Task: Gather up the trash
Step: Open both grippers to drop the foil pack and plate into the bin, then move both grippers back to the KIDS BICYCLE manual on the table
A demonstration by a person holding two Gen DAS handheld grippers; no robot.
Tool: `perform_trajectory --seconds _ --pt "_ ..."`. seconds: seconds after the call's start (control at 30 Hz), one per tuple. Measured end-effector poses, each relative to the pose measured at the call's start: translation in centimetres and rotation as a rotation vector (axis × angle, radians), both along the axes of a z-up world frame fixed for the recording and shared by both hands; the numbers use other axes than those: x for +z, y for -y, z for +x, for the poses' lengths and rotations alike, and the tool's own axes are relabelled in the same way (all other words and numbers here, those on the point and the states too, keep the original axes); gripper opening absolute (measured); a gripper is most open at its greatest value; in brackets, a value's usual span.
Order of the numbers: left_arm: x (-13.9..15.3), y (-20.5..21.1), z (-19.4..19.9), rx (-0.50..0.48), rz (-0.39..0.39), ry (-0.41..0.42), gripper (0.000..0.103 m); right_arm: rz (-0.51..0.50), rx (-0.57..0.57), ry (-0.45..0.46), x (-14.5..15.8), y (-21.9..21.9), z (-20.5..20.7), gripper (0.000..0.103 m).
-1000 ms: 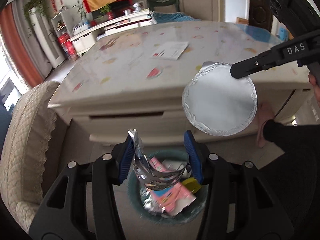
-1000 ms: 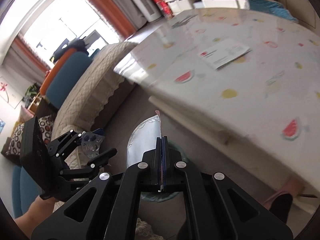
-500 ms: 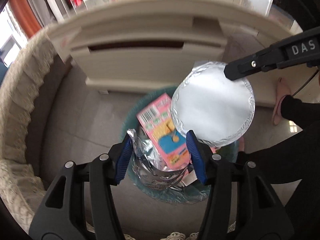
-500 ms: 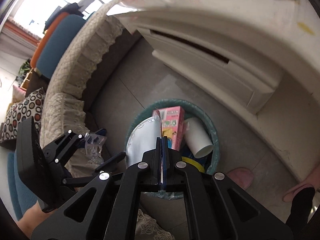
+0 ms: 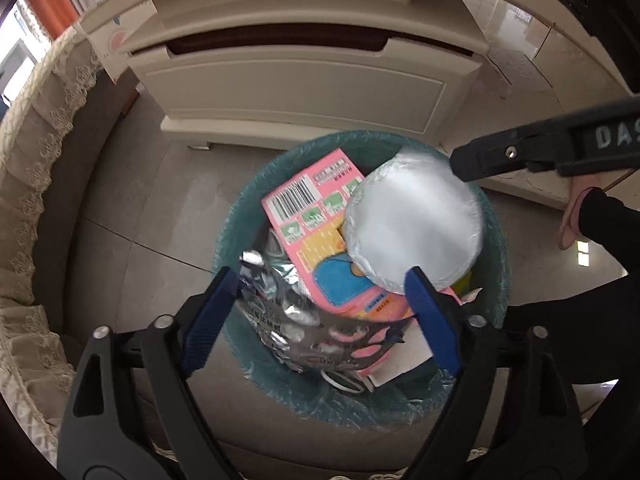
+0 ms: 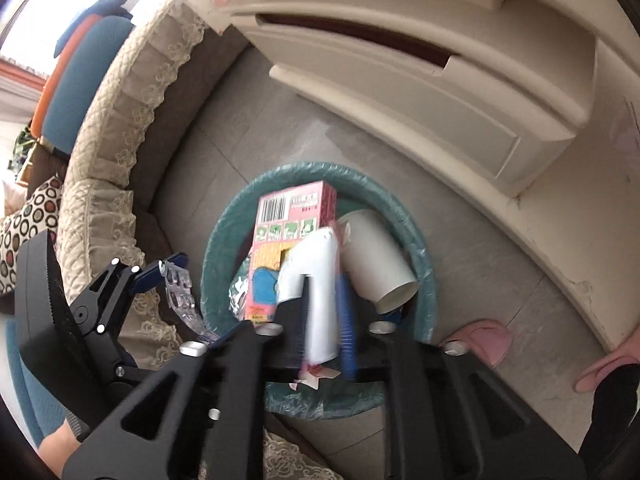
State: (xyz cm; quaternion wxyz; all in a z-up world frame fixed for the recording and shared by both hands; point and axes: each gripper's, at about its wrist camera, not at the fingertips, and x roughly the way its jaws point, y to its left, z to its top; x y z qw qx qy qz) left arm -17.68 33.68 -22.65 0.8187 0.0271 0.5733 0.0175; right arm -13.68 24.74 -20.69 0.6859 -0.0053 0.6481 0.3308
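Teal-lined bin (image 5: pixel 496 248) with pink box (image 5: pixel 316 216), paper cup (image 6: pixel 376 264); foil lid (image 5: pixel 416 224) between parted right gripper (image 6: pixel 324 300); left gripper (image 5: pixel 320 300) wide, blister pack (image 5: pixel 280 304) hanging.

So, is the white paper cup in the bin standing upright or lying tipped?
Tipped. The paper cup lies on its side in the bin, open mouth facing sideways, beside the pink box.

"DAS" on right claw (image 5: pixel 460 164), barcode on pink box (image 5: pixel 316 216)

A cream cabinet (image 5: pixel 296 80) with a drawer; left of it a lace-covered sofa (image 6: pixel 120 128), right of it pink slippers (image 6: pixel 484 340) on the tiled floor (image 5: pixel 132 200).
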Motion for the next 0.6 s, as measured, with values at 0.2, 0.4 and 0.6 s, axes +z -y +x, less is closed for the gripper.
perform_trajectory --seconds 0.2,0.4,0.6 --pt "1.3 -0.1 0.2 0.006 -0.052 0.023 0.089 0.027 -0.002 0.071 3.2 1.4 0.3 0.046" --pt "2.6 0.7 0.3 -0.028 -0.077 0.018 0.096 0.047 0.001 0.125 6.2 3.2 0.1 0.046" --pt "4.4 1.3 0.2 -0.033 -0.07 0.059 0.096 0.09 -0.018 0.14 7.8 4.3 -0.1 0.046"
